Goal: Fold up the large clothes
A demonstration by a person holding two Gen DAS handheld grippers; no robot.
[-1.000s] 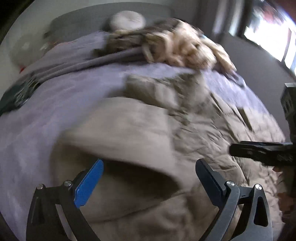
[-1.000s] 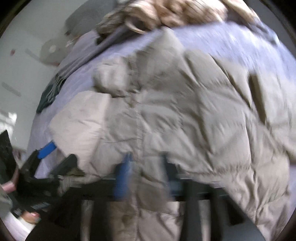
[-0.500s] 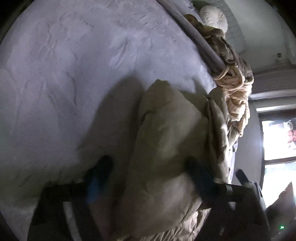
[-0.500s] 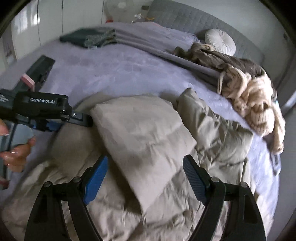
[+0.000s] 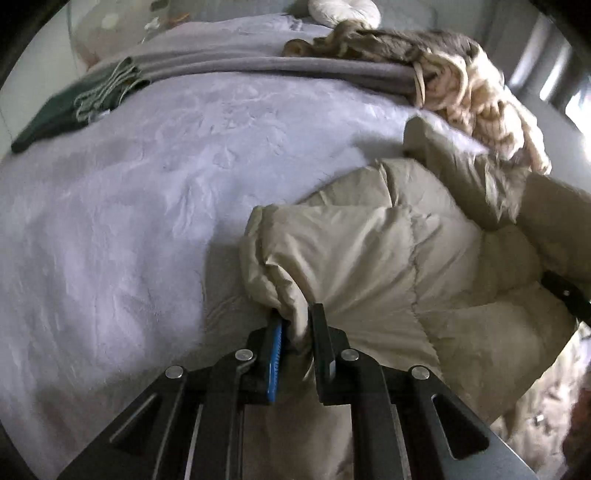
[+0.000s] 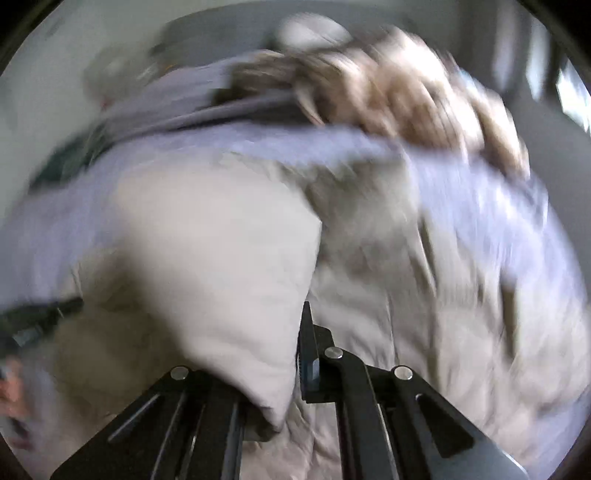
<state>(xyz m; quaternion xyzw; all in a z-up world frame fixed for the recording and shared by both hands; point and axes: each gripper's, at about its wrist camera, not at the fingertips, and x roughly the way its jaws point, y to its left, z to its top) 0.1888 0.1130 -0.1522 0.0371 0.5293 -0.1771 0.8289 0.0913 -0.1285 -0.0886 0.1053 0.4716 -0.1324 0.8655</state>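
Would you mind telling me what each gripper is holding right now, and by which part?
The left gripper pinches the beige puffer jacket at a bunched edge. The right gripper, jaws closing, has a fold of the same jacket between them; blur hides which part.

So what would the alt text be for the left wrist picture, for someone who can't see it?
The left gripper is pinching a fold of a puffy beige jacket that lies on a lavender bedspread. Farther back on the bed lie a dark green folded cloth, a cream chunky-knit throw and a round white cushion.
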